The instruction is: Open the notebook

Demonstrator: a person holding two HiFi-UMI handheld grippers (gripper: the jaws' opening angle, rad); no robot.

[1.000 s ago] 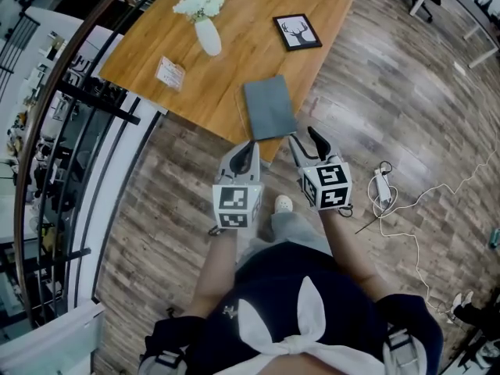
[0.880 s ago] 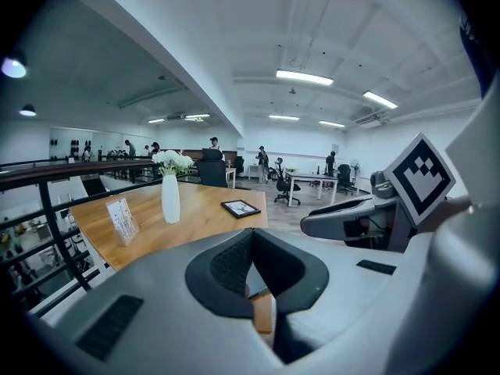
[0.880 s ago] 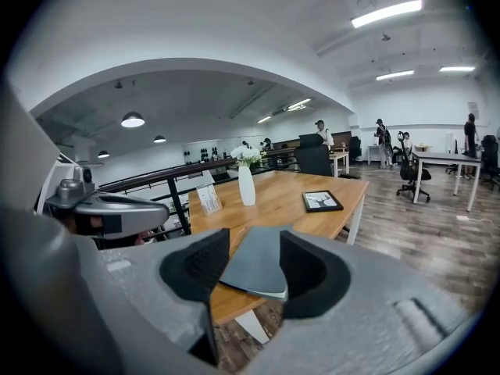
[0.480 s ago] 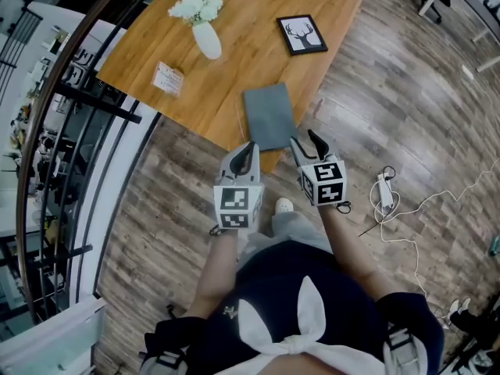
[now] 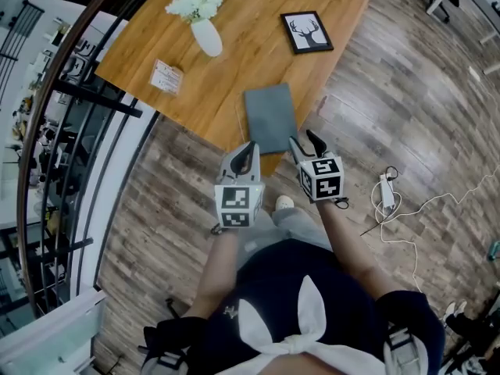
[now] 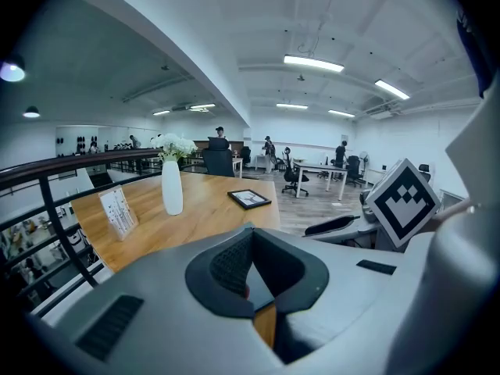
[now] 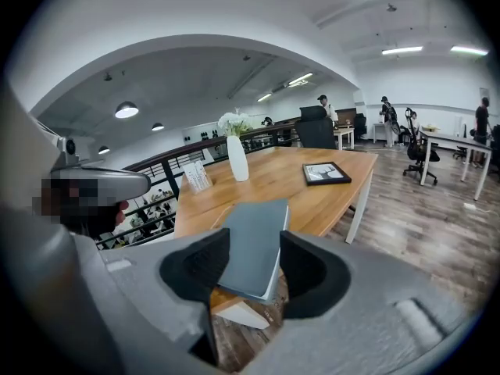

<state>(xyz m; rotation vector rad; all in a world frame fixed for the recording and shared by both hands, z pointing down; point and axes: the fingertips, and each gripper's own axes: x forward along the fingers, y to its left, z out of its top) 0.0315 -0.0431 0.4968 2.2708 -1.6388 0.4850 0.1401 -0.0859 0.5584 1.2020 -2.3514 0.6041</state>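
Starting at the left, there's the dark railing (image 6: 62,170) along the far side of the wooden table (image 5: 250,53). On the table near that side stands a small printed card (image 5: 169,75), and a bit further along a white vase (image 5: 206,33) with white flowers in it. Your left gripper (image 5: 250,147) hangs just off the table's near edge, a touch left of the notebook. Its own view shows the pads meeting at the tips, so it's closed with nothing in it. The notebook (image 5: 270,118) is the grey one lying flat and closed on the table, with its near end right at the table's edge. In the right gripper view that near corner looks to poke out slightly past the wood. Your right gripper (image 5: 302,139) is just off that same near end, and its jaws are spread wide. The notebook lines up in the gap between them, but the pads aren't touching it, so it's holding nothing. The two grippers are side by side, close but apart. Further right and toward the back of the table a black picture frame (image 5: 306,31) with a deer drawing lies flat, well clear of the notebook. Off to the right on the wood floor (image 5: 406,116) there's a white cable (image 5: 387,194) trailing loose.
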